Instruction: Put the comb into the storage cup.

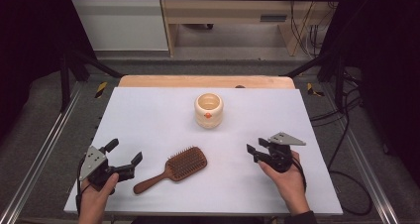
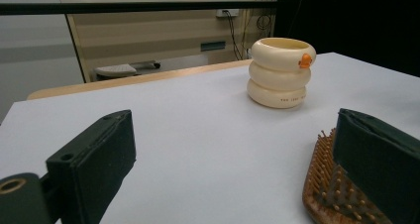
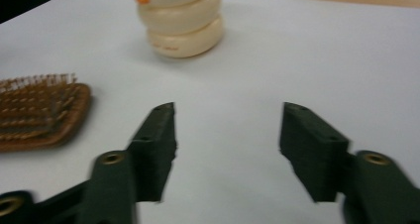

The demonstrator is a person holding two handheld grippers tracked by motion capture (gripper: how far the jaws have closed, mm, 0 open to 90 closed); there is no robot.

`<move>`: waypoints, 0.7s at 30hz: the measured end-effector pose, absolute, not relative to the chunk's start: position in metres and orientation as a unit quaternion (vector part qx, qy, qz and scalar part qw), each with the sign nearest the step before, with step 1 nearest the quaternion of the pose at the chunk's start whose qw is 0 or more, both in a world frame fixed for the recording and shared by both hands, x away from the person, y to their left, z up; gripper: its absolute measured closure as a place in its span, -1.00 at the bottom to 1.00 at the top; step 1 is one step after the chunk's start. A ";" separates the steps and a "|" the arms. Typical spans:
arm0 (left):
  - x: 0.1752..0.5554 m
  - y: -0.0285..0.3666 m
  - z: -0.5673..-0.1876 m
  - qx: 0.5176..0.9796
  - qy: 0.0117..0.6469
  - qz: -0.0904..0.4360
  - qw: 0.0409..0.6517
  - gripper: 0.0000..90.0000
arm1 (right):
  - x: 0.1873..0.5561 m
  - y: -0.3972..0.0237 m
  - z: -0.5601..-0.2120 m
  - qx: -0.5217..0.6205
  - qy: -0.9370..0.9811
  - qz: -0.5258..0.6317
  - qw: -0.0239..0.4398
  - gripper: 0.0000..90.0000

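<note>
On the white desk (image 1: 148,110) a wooden paddle hairbrush (image 1: 173,168) lies bristles up near the front edge, its handle angled toward the person's left and its head toward the middle. Farther back, about at the centre, stands a cream cup (image 1: 208,110) shaped like three stacked rings, upright, with a small orange mark on its side; it is well apart from the brush. The left tongs (image 1: 125,152) sit low at the front left, held in the person's left hand (image 1: 96,192), their jaws spread with nothing between them; in the left gripper view the brush head (image 2: 337,189) lies just beside one jaw, though I cannot tell whether they touch. The right tongs (image 1: 257,147) are held in the right hand (image 1: 287,177) at the front right, clear of the brush, pointing toward the middle of the desk. Their jaws are apart with only bare desk between them, and the right gripper view is slightly blurred.
</note>
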State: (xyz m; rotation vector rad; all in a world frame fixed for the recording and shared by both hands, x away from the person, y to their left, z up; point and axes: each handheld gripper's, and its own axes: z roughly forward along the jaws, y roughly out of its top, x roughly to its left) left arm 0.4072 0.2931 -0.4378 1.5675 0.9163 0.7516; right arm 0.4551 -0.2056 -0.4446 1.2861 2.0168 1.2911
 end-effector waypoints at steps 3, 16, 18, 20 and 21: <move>0.407 0.294 -0.434 0.663 0.391 0.320 0.553 -0.90 | 0.451 -0.221 -0.443 0.482 0.704 0.465 0.235 -0.48; 0.417 0.267 -0.403 0.785 0.364 0.258 0.429 -0.88 | 0.451 -0.237 -0.448 0.483 0.686 0.471 0.273 -0.83; 0.419 0.260 -0.400 0.806 0.352 0.248 0.406 -0.89 | 0.451 -0.236 -0.448 0.483 0.687 0.468 0.277 -0.82; 0.420 0.254 -0.399 0.817 0.346 0.241 0.394 -0.89 | 0.451 -0.236 -0.448 0.481 0.689 0.466 0.278 -0.82; 0.420 0.251 -0.398 0.821 0.345 0.234 0.390 -0.88 | 0.450 -0.236 -0.448 0.480 0.688 0.467 0.278 -0.82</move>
